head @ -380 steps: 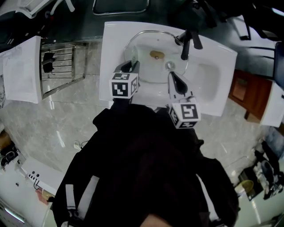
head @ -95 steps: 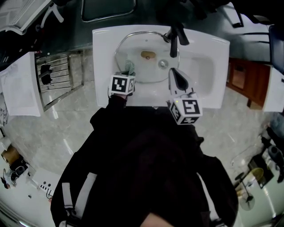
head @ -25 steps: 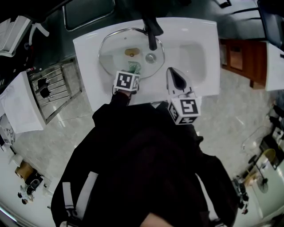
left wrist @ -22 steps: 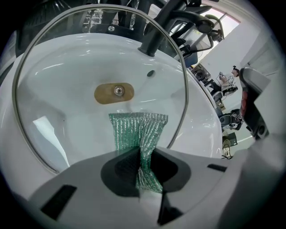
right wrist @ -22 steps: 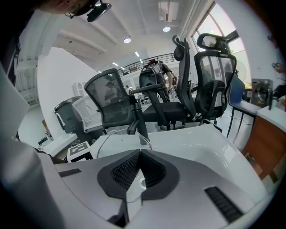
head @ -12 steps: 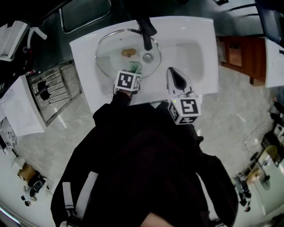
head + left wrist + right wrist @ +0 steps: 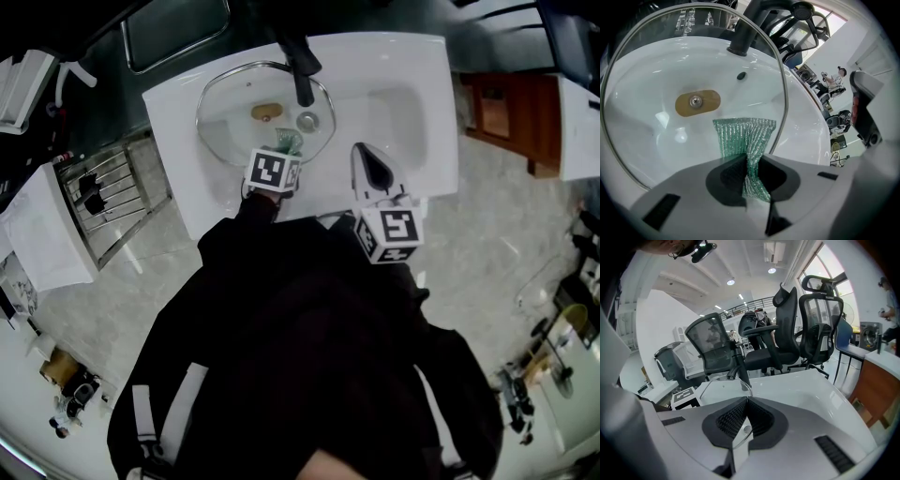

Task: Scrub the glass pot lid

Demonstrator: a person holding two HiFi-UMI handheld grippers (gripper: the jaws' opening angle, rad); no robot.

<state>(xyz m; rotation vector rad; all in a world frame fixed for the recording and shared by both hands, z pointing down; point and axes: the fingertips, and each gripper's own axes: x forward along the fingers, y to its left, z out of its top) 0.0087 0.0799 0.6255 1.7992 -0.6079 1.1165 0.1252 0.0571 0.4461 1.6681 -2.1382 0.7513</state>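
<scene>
The lid [image 7: 246,131] lies across the bowl of the sink [image 7: 403,66], directly under and ahead of the left gripper [image 7: 281,155]. That gripper's jaws are pinched tight on a green mesh cloth [image 7: 743,136]. The cloth's free end fans out past the tips and seems to rest on the glass, just short of the brown knob plate [image 7: 696,101] ahead of it. Held by one end like that, the cloth sticks out as a pad, so I'd say it's the cloth and not the hard jaws that bears on the glass — sensible for scrubbing. The lid's rim curves past on this tool's right, and the tap [image 7: 745,33] stands beyond the far rim.

The right gripper [image 7: 362,152] hangs over the sink's near ledge, off to the right of the lid and apart from it. From its own camera the lid shows ahead and to its left. Its jaws are closed together with nothing between them. To me it looks parked out of the way, yet near enough to steady the rim if the lid slides — the risk I'd watch, since only the bowl seems to hold the lid in place.
</scene>
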